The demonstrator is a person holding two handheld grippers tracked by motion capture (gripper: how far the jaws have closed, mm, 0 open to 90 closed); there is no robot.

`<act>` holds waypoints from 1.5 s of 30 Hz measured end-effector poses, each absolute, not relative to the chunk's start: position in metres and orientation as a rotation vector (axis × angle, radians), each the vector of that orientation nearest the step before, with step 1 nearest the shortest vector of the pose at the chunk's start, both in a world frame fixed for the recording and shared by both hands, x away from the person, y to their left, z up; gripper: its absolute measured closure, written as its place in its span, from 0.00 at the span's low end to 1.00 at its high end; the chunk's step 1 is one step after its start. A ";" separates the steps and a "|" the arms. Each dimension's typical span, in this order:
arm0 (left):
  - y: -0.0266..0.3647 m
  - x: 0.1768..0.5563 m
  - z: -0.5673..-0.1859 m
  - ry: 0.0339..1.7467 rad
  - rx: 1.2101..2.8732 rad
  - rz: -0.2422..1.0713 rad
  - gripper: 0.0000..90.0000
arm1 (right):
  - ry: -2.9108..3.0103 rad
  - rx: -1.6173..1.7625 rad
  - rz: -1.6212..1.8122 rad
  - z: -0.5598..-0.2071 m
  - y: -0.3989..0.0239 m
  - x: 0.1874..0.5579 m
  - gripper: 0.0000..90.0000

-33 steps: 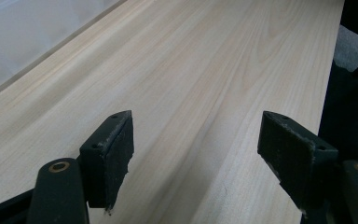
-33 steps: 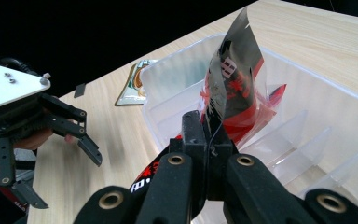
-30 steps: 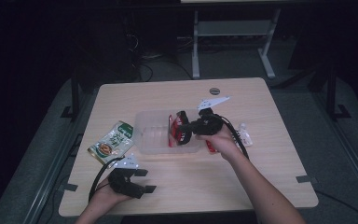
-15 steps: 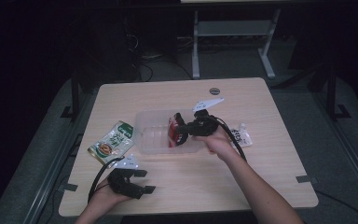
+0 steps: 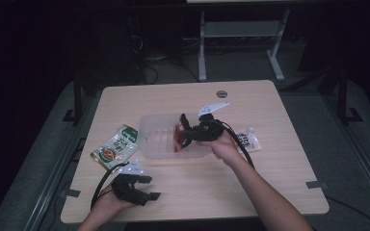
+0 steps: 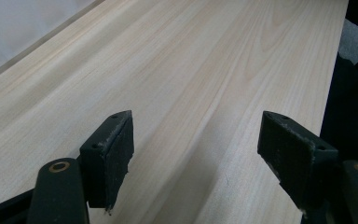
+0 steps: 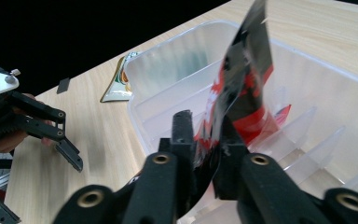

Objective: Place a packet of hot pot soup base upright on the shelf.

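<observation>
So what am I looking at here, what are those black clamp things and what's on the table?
A person sits at a wooden table with a hand-held gripper in each hand: a two-jawed clamp. One picture looks down from above; the other two come from cameras riding on the clamps. The left hand-held gripper rests near the table's front edge, jaws open, nothing between them. The right hand-held gripper is at a clear plastic bin with dividers; a red and black packet stands between its jaws, which have just been opening. A green snack packet lies left of the bin, a small white pouch to its right.

Green snack packet (image 5: 116, 147), white pouch (image 5: 248, 141), table (image 5: 270, 192).
</observation>
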State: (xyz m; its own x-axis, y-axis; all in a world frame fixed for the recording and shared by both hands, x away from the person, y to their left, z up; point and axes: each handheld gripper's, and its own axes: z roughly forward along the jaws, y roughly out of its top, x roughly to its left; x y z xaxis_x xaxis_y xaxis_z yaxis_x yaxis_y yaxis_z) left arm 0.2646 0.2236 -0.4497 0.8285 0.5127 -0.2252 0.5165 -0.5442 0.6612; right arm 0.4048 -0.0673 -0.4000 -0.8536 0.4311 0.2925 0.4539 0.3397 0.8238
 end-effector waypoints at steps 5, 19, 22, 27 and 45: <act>0.224 0.265 -0.450 0.751 2.244 -0.009 0.29 | -2.569 -0.835 -1.578 -0.399 -0.065 0.403 0.73; 0.229 0.268 -0.452 0.747 2.237 -0.019 0.29 | -2.566 -0.905 -1.584 -0.387 -0.070 0.402 0.31; 0.230 0.268 -0.451 0.751 2.235 -0.013 0.29 | -2.559 -0.906 -1.592 -0.382 -0.071 0.400 0.29; 0.228 0.267 -0.450 0.741 2.250 -0.005 0.29 | -2.593 -0.888 -1.600 -0.376 -0.077 0.395 0.28; 0.228 0.266 -0.448 0.748 2.241 0.009 0.29 | -2.648 -0.914 -1.634 -0.363 -0.112 0.379 0.26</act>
